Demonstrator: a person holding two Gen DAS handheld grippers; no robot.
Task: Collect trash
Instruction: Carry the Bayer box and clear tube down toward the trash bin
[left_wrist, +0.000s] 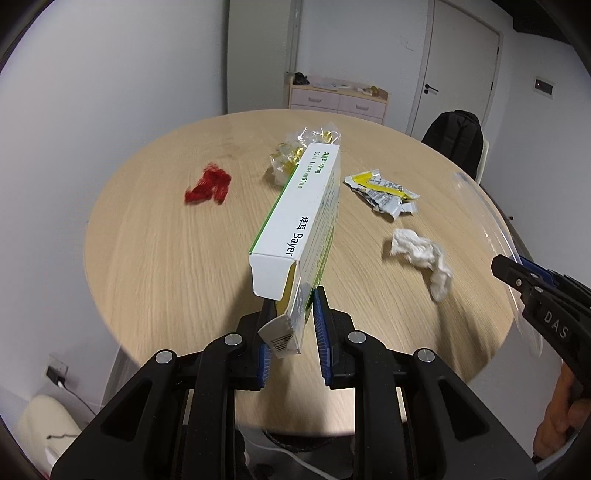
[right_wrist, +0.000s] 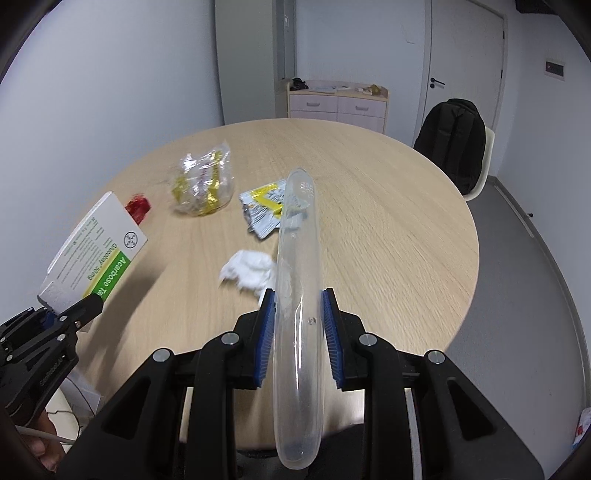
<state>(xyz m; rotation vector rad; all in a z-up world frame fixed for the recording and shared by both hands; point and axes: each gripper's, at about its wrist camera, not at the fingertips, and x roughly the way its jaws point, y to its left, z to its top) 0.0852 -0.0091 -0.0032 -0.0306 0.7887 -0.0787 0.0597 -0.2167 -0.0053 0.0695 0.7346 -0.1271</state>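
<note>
My left gripper (left_wrist: 295, 317) is shut on the torn flap end of a white and green medicine box (left_wrist: 303, 206), which sticks out above the round wooden table (left_wrist: 166, 258). My right gripper (right_wrist: 298, 306) is shut on a clear plastic piece (right_wrist: 299, 258) seen edge-on, also off the table. On the table lie a red wrapper (left_wrist: 208, 183), a clear and gold wrapper (left_wrist: 295, 151), a yellow and silver sachet (left_wrist: 384, 194) and a crumpled white tissue (left_wrist: 424, 258). The right wrist view shows the box (right_wrist: 96, 251) in the left gripper (right_wrist: 92, 301) at lower left.
A black backpack (right_wrist: 454, 147) rests on a chair behind the table at the right. A pale drawer cabinet (right_wrist: 336, 99) stands against the far wall beside a white door (right_wrist: 465, 55). Grey floor (right_wrist: 524, 295) lies to the table's right. A wall socket with a cable (left_wrist: 55, 373) is low on the left.
</note>
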